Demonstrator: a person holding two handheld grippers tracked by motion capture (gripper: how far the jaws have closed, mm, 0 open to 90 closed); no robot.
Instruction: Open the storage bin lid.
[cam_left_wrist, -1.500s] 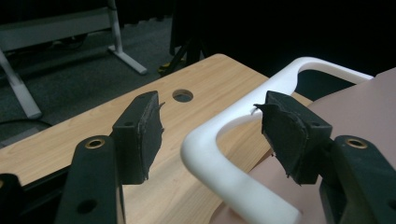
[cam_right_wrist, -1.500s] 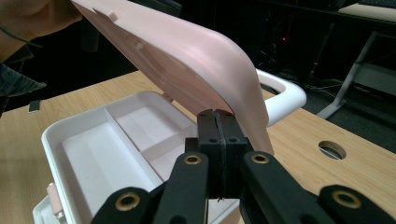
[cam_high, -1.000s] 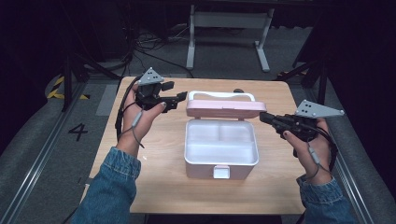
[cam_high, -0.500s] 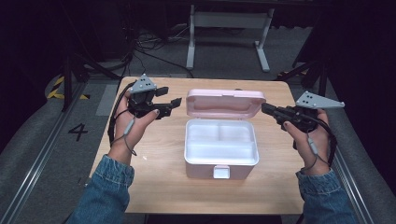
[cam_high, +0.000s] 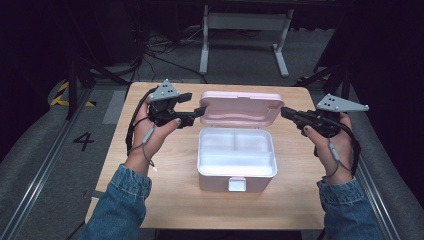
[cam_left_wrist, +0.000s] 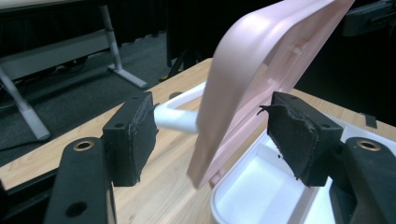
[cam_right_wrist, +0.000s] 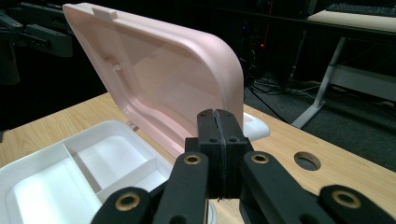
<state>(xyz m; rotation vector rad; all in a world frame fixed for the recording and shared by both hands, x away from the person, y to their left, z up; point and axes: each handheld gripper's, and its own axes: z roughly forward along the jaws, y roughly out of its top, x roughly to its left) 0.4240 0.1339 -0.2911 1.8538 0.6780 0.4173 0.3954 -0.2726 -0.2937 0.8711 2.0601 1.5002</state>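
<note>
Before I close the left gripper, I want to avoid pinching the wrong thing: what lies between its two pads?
The left edge of the pink lid stands between the left gripper pads, touching neither, in the left gripper view.

A light wooden tabletop (cam_high: 175, 200) stands on grey carpet. At twelve o'clock beyond it stands a white desk frame (cam_high: 245, 22), with tangled cables (cam_high: 150, 50) at eleven. A painted "4" (cam_high: 83, 141) marks the floor at nine.

Left gripper (cam_high: 199, 113): held level at the left end of the pink lid (cam_high: 240, 106), jaws just opened, parted to either side of the lid's edge, pads clear. Right gripper (cam_high: 284, 112): held level at the lid's right end, jaws pressed together.
</note>
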